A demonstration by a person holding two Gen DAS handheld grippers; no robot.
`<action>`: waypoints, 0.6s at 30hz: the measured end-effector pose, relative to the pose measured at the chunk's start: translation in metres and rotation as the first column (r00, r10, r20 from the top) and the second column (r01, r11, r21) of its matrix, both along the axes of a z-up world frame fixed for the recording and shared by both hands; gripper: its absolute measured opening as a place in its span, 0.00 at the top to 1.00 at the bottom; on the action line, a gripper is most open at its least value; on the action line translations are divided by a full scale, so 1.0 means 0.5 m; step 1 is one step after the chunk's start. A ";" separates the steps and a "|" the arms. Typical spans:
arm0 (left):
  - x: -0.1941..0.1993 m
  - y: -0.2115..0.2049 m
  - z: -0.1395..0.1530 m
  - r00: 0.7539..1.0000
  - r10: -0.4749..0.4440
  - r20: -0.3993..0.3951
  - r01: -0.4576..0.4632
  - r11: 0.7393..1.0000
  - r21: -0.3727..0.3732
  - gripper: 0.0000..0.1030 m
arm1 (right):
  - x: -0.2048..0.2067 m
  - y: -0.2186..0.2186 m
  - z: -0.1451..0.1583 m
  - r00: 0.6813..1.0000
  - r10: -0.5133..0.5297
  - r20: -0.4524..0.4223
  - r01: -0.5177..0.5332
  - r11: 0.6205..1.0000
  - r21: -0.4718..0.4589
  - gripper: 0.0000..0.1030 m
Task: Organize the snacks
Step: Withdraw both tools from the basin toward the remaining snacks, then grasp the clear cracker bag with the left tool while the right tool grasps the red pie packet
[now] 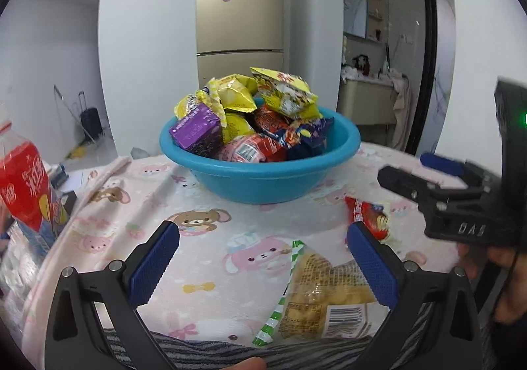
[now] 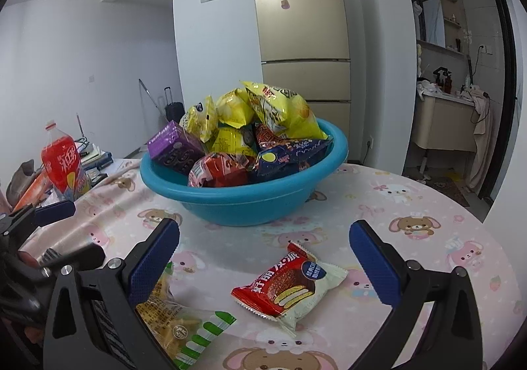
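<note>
red pie packet [image 1: 370,216]: half behind left claw finger | red bottle [image 1: 24,185]: cut by edge

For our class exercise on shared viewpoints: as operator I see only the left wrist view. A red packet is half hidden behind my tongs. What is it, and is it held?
Observer: A red-and-white chocolate pie packet, lying flat on the tablecloth, held by nothing.
Operator: Are the right tongs open?
Observer: Yes, open; the packet lies between their fingers, untouched.
Operator: Does it touch the green-striped packet?
Observer: No, that one lies apart, to its left.
</note>
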State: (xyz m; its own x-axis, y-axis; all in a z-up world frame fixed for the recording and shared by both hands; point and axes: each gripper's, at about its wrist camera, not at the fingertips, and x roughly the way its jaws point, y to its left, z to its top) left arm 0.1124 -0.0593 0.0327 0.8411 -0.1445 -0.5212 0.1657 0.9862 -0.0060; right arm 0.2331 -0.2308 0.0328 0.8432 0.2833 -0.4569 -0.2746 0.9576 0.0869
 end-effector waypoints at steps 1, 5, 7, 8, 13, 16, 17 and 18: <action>0.001 -0.004 -0.002 1.000 -0.016 -0.005 0.016 1.000 0.002 0.00 | 0.001 0.002 -0.001 1.000 0.001 -0.002 -0.001 1.000 -0.001 0.00; 0.001 -0.015 -0.010 0.999 -0.045 -0.014 0.045 0.999 0.016 0.00 | 0.007 0.002 -0.006 1.000 -0.004 -0.018 0.004 1.000 -0.007 0.00; 0.005 -0.016 -0.015 0.998 -0.059 -0.034 0.059 0.998 0.009 0.00 | 0.011 0.000 -0.010 0.999 -0.004 -0.033 0.004 1.000 -0.007 0.00; 0.008 -0.017 -0.018 0.997 -0.069 -0.047 0.069 0.998 0.005 0.00 | 0.014 -0.001 -0.013 0.999 -0.006 -0.039 0.006 1.000 -0.007 0.00; 0.020 -0.030 -0.040 0.983 -0.138 -0.117 0.138 0.990 -0.011 0.00 | 0.021 -0.009 -0.017 0.998 -0.012 -0.065 0.013 1.000 0.004 0.00; 0.028 -0.039 -0.052 0.973 -0.170 -0.158 0.170 0.985 -0.016 0.00 | 0.024 -0.015 -0.018 0.997 -0.023 -0.070 0.024 1.000 0.006 0.00; 0.030 -0.041 -0.057 0.966 -0.190 -0.175 0.188 0.982 -0.026 0.00 | 0.024 -0.017 -0.018 0.997 -0.025 -0.073 0.026 1.000 0.010 0.00; 0.032 -0.044 -0.061 0.961 -0.203 -0.188 0.201 0.979 -0.032 0.00 | 0.025 -0.019 -0.019 0.997 -0.027 -0.077 0.028 0.999 0.016 0.00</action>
